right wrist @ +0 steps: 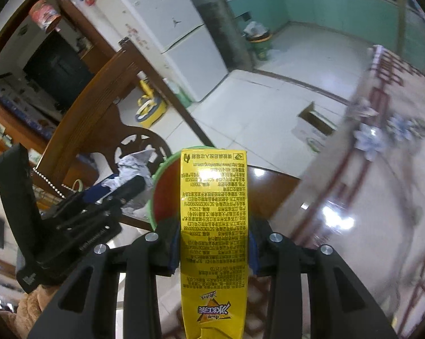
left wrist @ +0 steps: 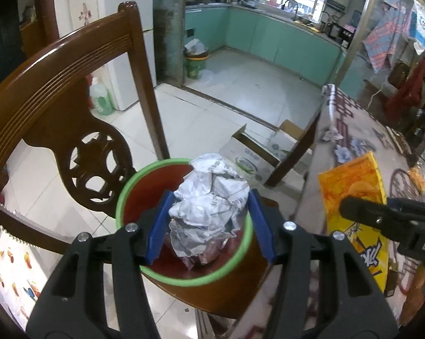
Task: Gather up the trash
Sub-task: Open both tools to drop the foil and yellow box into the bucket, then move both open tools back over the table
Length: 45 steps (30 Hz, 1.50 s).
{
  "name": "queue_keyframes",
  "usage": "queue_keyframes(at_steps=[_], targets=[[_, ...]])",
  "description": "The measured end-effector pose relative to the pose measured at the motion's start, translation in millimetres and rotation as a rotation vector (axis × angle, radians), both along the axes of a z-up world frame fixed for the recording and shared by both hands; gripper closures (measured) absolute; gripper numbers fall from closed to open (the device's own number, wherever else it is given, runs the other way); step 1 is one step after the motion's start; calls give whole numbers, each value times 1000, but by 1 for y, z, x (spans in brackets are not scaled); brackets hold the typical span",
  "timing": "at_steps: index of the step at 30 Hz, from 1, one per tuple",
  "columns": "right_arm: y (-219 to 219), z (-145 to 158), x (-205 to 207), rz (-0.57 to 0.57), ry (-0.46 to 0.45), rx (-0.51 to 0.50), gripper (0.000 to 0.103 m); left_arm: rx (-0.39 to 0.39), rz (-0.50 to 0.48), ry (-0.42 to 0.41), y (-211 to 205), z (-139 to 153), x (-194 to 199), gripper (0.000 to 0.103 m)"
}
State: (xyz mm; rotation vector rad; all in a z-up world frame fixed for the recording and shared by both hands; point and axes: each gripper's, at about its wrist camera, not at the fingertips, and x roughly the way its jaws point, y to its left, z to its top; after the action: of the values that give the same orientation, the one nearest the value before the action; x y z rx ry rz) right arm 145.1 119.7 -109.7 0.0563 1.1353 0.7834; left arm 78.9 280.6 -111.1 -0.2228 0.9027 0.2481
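Over the green-rimmed bin (left wrist: 184,260) on the chair seat, our left gripper (left wrist: 209,226) is clamping crumpled paper (left wrist: 209,203); our right gripper (right wrist: 214,251) is pinching a yellow carton (right wrist: 214,226) printed in Chinese, beside the table (left wrist: 353,130) and chair back (left wrist: 71,90).

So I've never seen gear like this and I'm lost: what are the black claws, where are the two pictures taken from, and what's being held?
They are hand-held two-finger grippers, each with a camera looking along its fingers. The left gripper holds a crumpled paper ball over a brown bin with a green rim standing on a wooden chair. The right gripper holds a flattened yellow drink carton, pointed towards the same bin. More crumpled paper lies on the patterned table.
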Motion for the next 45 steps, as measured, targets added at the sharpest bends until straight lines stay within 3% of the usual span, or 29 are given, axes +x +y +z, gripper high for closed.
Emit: queue_keyframes(at_steps=[13,18,22,24,26,28,33,40,45], targets=[[39,-13,18,62,-1,2,68,-11,34,22,25,-16,23,50],[46,-29,28,60,38,9,68,-6,35,49,34,-27,32,51],[59,-36,34,97,32,18,68,-40,59,84,45,-38,38,50],[67,-41,39,115,54,45,58,-43,79,108,50,-43,39,49],[73,-44,44,116,70,69,36,-26,101,107,54,-42,37,43],[74,-38,46,104,47,83,36,-4,123,93,57,-38,34,29],[59,-16,33,106,-50,60,36,0,123,73,55,-26,30,28],[3,23,-6,63,-177,15,36,-7,62,-11,24,12,19,23],[-43,25,-36,-19,-173,6,33,-12,4,-58,-1,29,5,18]])
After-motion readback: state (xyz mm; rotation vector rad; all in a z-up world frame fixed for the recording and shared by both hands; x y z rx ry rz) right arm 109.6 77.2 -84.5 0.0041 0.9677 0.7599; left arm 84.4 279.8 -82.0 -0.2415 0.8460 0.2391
